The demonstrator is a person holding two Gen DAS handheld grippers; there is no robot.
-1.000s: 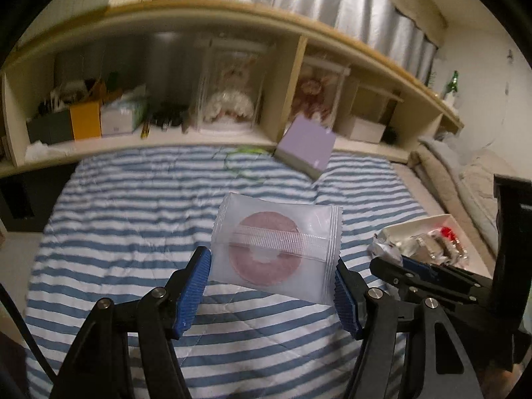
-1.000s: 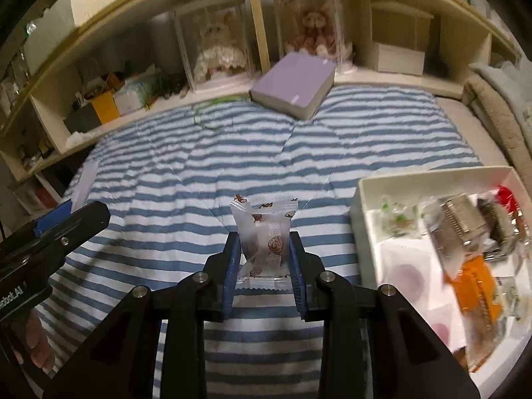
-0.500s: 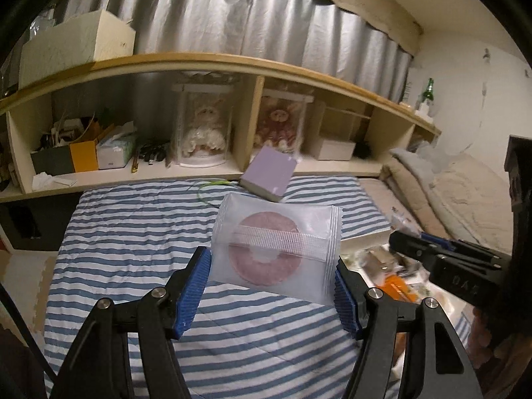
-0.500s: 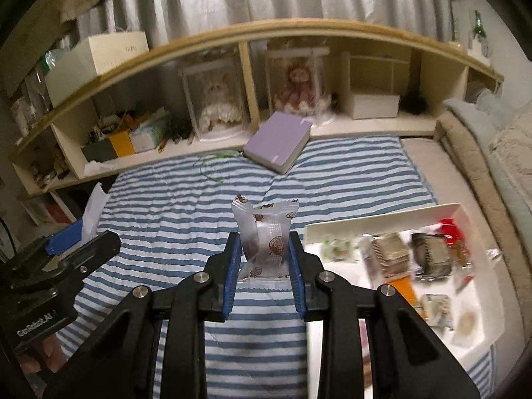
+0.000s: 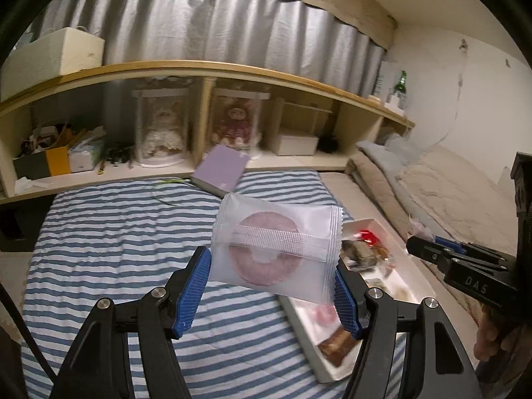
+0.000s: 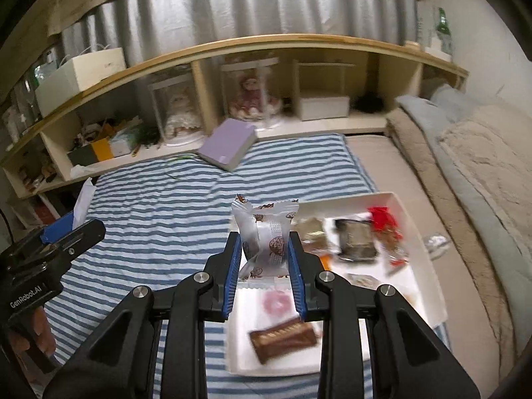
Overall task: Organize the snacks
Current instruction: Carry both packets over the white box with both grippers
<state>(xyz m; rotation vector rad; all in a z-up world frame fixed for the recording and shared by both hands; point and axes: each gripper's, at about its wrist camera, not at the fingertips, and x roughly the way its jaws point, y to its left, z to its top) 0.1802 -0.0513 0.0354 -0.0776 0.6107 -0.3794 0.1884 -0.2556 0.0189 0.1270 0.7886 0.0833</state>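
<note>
Now donut packet (image 5: 274, 247) between left gripper (image 5: 271, 294) pads, aloft

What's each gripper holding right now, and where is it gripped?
Left gripper: clear donut packet, pinched across its lower side edges. Right gripper: small white cookie wrapper, squeezed at its sides.

Left claw (image 5: 271, 291), right claw (image 6: 263, 277) (both clamped)
</note>
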